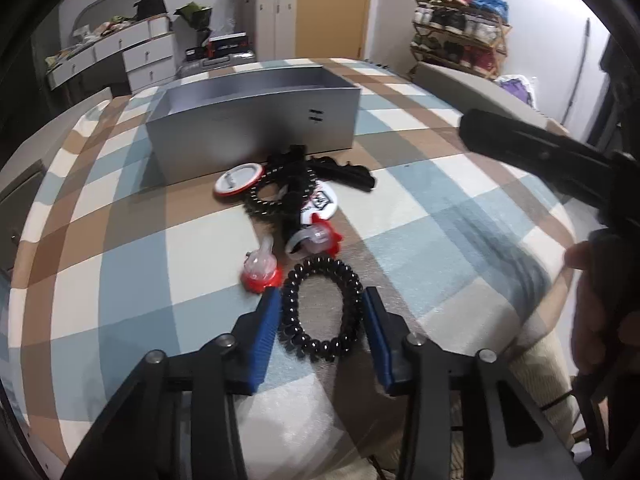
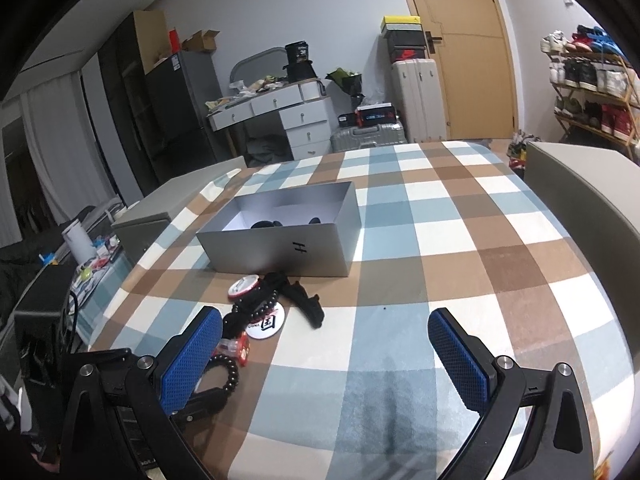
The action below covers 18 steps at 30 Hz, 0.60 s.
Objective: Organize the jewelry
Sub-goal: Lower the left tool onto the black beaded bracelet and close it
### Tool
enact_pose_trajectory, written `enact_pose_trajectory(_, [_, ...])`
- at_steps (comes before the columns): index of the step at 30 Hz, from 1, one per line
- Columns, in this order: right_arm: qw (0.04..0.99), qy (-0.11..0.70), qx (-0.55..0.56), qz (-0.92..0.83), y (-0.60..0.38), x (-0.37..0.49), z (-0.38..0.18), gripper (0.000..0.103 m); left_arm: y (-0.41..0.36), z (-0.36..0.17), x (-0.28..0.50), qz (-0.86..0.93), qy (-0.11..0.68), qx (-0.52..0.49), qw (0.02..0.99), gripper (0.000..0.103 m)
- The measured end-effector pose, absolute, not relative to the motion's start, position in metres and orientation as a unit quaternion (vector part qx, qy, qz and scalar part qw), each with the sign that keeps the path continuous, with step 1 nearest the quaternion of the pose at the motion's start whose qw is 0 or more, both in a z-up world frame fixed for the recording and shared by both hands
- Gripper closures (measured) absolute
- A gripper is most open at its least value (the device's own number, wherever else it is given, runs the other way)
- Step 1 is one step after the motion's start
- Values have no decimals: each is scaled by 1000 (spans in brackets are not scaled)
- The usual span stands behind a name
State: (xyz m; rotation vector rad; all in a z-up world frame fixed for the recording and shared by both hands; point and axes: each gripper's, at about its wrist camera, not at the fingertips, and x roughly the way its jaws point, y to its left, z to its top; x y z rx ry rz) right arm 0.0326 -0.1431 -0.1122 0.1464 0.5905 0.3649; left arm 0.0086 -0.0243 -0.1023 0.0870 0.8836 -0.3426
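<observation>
Checked cloth (image 2: 460, 240), in blue, brown and cream squares, covers the whole table, and the grey box (image 2: 280, 236) standing open on it serves as the marker for everything else. Left of the box and beyond the table edge are a dark cabinet (image 2: 132, 92) and a white dresser (image 2: 288, 116) piled with clutter. Behind the box stand suitcases (image 2: 416, 100) and a wooden door (image 2: 460, 40); far to its right, a shoe rack (image 2: 592, 92). Inside the box some dark pieces show, too small to tell apart. In front of the box lies the jewelry heap: round badges (image 1: 238, 182), a black cloth piece (image 1: 348, 174), red-and-clear trinkets (image 1: 262, 272). Nearest of all, in front of that heap, lies the bead bracelet (image 1: 320, 312). The left gripper (image 1: 322, 316) has its blue pads on either side of the bracelet, touching or almost touching its beads; I cannot tell whether they press. Right of the box, over bare cloth, the right gripper (image 2: 326, 356) hangs with fingers spread wide, nothing between them.
</observation>
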Motion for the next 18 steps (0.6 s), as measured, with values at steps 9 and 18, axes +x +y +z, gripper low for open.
enact_pose_trajectory(9, [936, 293, 79, 177, -147, 32, -113, 0, -24, -100, 9, -172, 420, 42, 890, 98])
enact_pose_trajectory(18, [936, 293, 95, 172, -155, 34, -115, 0, -30, -96, 7, -206, 424, 11, 882, 46])
